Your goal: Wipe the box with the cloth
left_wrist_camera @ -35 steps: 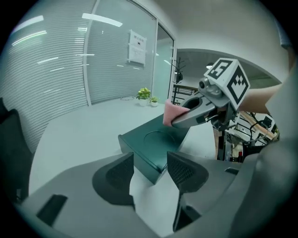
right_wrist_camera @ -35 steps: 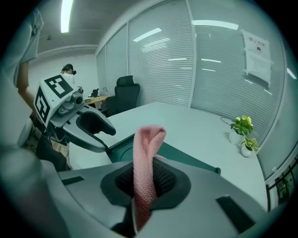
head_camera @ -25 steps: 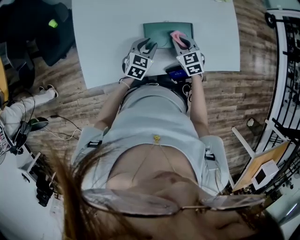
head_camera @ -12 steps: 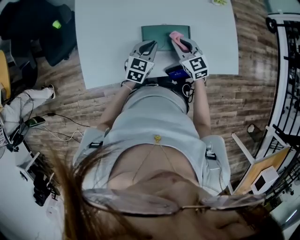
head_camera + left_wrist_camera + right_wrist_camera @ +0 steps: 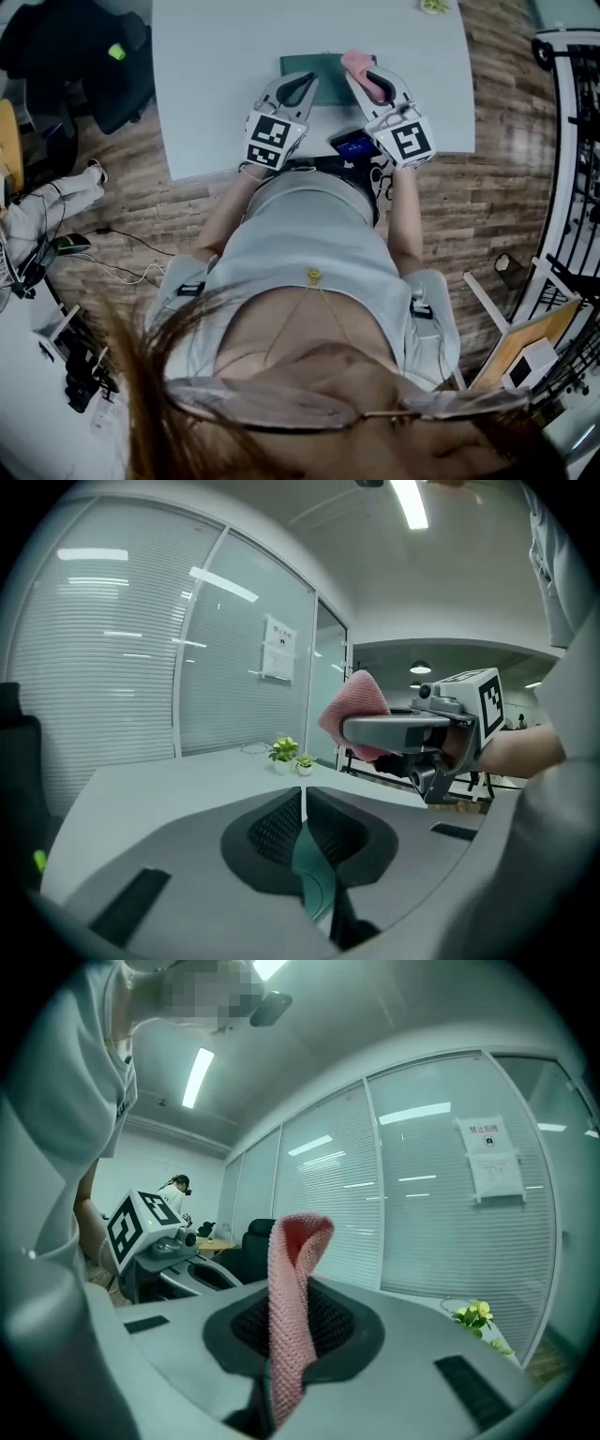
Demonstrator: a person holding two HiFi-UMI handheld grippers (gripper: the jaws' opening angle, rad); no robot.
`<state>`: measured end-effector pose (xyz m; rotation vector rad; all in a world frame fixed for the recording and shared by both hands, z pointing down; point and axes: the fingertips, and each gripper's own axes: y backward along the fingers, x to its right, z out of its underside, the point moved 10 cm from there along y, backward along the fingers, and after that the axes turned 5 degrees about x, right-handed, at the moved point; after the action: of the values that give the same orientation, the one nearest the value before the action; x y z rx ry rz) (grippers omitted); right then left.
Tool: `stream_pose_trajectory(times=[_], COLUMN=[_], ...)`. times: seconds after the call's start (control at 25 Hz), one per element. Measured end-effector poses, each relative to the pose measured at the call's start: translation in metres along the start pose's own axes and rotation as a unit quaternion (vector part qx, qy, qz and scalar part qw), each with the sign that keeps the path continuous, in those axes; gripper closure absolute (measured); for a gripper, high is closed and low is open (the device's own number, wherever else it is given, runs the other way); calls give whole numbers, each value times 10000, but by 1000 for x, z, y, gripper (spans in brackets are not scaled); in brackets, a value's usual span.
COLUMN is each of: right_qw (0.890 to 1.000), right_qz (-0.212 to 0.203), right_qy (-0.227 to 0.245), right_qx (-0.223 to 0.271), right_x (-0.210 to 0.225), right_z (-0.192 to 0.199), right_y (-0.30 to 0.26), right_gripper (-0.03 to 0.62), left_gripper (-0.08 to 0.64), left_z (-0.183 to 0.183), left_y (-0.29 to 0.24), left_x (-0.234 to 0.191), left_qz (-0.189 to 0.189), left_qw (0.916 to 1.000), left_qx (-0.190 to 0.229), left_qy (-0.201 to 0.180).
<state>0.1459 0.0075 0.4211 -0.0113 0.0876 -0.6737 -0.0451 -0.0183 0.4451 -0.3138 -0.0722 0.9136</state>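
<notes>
The left claw (image 5: 303,808) is pressed together on the near edge of the teal box (image 5: 323,66), gripping it at the desk's (image 5: 225,56) near side, probably to keep it from sliding. The right claw (image 5: 292,1290) pinches the folded pink cloth (image 5: 298,1241), poised over the box's right end, ready for wiping.

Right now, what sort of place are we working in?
Most likely an office: glass partition walls with blinds, a printed notice stuck on one, a black office chair, and a white table on wood-look flooring.
</notes>
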Motion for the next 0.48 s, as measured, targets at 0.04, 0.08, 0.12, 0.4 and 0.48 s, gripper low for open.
stream_pose_trajectory(times=[0.04,0.08,0.12,0.4,0.48], right_qw=[10000,9998,9997,9982,9985], right_qz=[0,2,11,179,156], right_qy=[45,89,104,-295,-232], right_qx=[79,163,236,489,477], right_x=[-1,-1,-1,-2,-5], right_z=[-6,-11,-16,-44,-49], right_y=[1,1,2,10,12], right_gripper=[555,555,555,555,555], left_gripper=[520,520,520,522,522], left_z=[-6,-12,-18,-56,-64], left_y=[1,2,3,13,16], left_x=[0,1,1,5,9], left_qz=[9,19,30,121,165], left_qw=[10000,9998,9996,9961,9951], left_qx=[83,173,267,863,962], left_qy=[-42,-66,-78,-117,-120])
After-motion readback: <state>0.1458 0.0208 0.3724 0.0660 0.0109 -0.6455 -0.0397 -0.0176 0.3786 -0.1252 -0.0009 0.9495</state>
